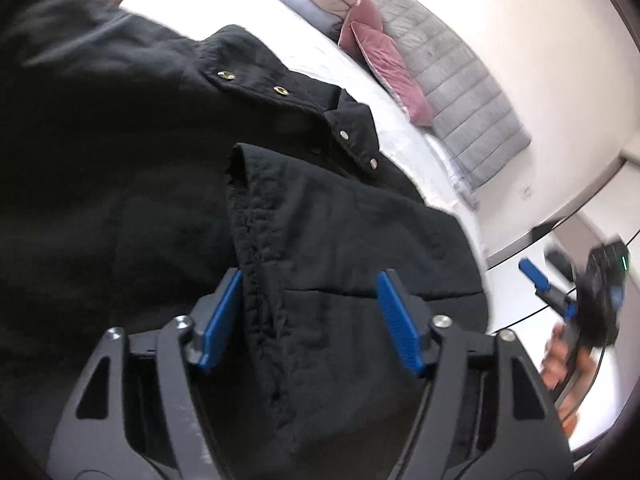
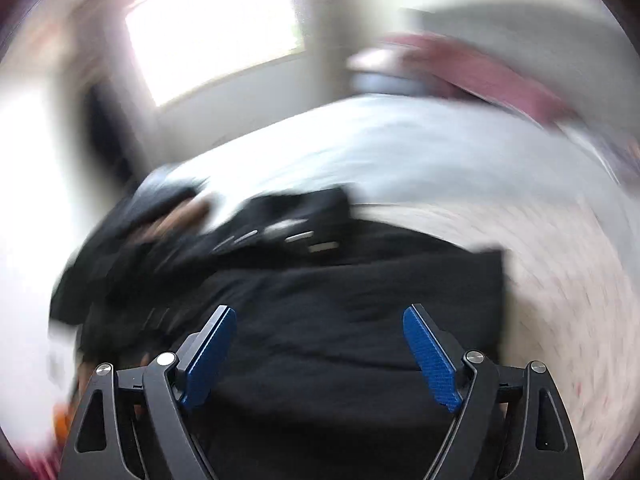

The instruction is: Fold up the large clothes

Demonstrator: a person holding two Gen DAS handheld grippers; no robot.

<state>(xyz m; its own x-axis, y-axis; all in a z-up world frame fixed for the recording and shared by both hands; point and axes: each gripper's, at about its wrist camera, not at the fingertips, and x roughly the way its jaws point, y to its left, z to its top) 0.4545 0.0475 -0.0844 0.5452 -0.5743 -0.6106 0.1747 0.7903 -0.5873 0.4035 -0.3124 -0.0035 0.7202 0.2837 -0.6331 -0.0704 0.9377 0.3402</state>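
Black fabric fills most of the left wrist view: a black jacket (image 1: 168,128) with metal snaps lies spread over the white bed (image 1: 320,40), and a folded flap of it with a rough hem runs up between the fingers of the left gripper (image 1: 310,296). Those blue-padded fingers stand spread wide, the hem just beside the left pad (image 1: 222,320); whether they touch is hard to tell. Beyond the fingertips, pink cushions (image 1: 384,64) lean on a grey quilted headboard (image 1: 460,80). Off to the right of the fingers, the right gripper (image 1: 540,276) shows in a hand, blurred. The right wrist view is heavily smeared. The right gripper (image 2: 318,316) has its fingers spread apart with nothing between them, and the jacket (image 2: 320,320) lies directly ahead of and beneath them on the bed (image 2: 400,152). A bright window (image 2: 216,28) sits beyond, up and left of the fingertips.
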